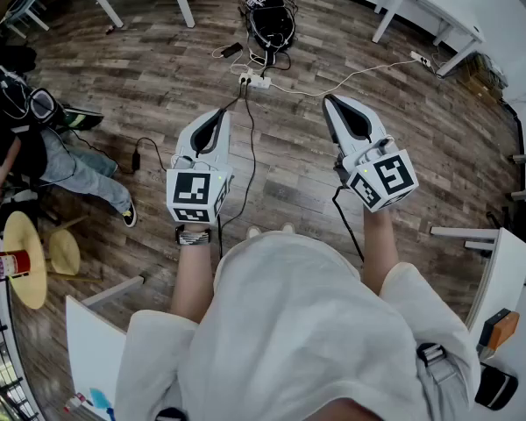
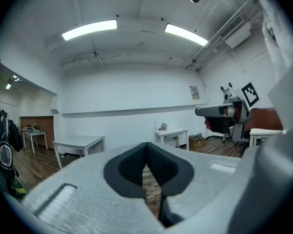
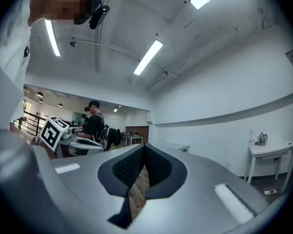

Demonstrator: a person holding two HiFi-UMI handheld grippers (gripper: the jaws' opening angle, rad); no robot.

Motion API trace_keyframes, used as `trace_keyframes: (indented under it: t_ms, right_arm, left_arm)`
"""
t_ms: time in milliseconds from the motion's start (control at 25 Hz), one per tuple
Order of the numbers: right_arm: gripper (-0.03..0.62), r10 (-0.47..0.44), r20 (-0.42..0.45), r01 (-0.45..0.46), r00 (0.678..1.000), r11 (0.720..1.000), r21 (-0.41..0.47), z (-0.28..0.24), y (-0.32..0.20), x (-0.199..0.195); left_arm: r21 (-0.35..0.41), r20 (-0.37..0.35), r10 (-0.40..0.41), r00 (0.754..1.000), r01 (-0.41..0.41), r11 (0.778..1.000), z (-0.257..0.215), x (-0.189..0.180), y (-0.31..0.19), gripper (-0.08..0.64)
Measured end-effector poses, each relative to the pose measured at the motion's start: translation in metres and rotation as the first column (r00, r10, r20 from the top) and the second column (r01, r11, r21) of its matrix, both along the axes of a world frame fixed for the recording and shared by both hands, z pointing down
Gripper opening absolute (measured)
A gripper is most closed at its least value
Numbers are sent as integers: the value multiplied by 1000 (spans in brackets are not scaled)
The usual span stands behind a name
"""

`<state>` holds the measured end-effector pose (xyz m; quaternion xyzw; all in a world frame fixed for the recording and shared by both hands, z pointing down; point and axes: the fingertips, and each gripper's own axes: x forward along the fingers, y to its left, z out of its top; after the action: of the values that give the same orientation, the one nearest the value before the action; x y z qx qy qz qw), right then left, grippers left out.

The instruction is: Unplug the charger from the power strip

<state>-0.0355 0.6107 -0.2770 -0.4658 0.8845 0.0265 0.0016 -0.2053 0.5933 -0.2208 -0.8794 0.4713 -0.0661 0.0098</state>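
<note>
left gripper (image 1: 217, 114) (image 2: 146, 147): jaws shut tip to tip, held nothing
right gripper (image 1: 332, 103) (image 3: 143, 149): jaws together, also empty
power strip (image 1: 255, 82): lay on wood floor (image 1: 158, 77) ahead, between the grippers; 1 o'clock of left, 10 o'clock of right, well apart from both
charger (image 1: 245, 79): was plugged in at strip's left end, too small for detail
black bag (image 1: 270, 20): 12 o'clock beyond strip

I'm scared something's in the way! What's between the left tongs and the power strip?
In the head view, only bare wood floor and a black cable lie between the left tongs and the power strip; nothing blocks the way.
</note>
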Motion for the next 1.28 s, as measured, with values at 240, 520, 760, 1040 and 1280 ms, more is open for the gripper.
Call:
trace_keyframes:
  t_ms: [240, 520, 760, 1040, 1280]
  right_arm:
    - [2, 18, 10, -18, 1000, 1000, -8, -1, -4, 7]
    - [2, -3, 29, 3, 1000, 1000, 0, -3, 0, 18]
    - [2, -30, 7, 30, 1000, 999, -16, 1, 2, 35]
    - [2, -67, 20, 68, 998, 997, -34, 11, 3, 57]
    - [2, -78, 24, 79, 997, 995, -54, 26, -8, 63]
  left_arm:
    - [-3, 4, -5, 1000, 5, 1000, 0, 7, -2, 3]
    - [-8, 8, -8, 1000, 8, 1000, 1, 19, 1, 3]
    - [-14, 25, -21, 999, 21, 1000, 6, 36, 1, 3]
    - [-14, 32, -38, 999, 38, 999, 7, 58, 4, 3]
    - [-56, 20, -49, 999, 50, 997, 20, 66, -6, 3]
